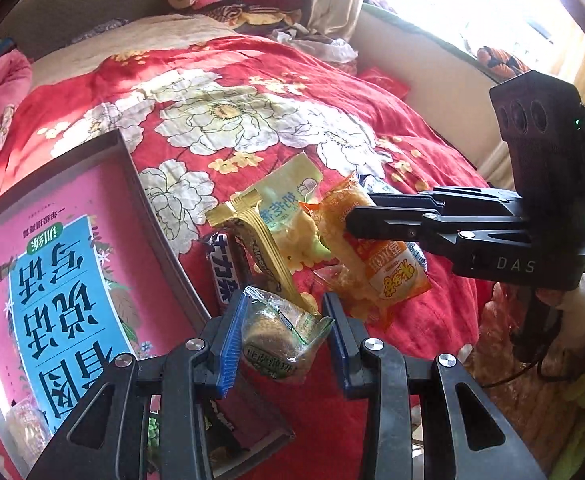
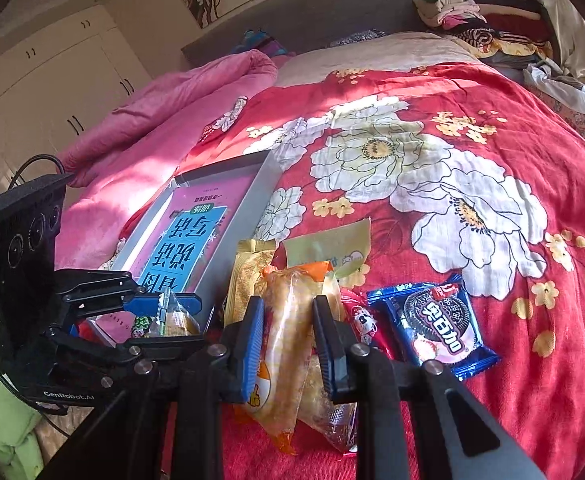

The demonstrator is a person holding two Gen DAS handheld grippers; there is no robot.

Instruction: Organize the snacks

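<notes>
On the red floral bedspread, next to the grey tray with the pink book in it, both grippers are loaded: the right gripper pinches an orange rice-cracker pack mid-length, the left gripper a clear-wrapped biscuit. Both look light, crinkly, slippery and crushable, so I'd grip gently on the filled middle.

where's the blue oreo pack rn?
Right wrist view, right of centre: the blue Oreo pack lies flat on the red floral bedspread, just right of the right claw, beside the snack pile.
</notes>
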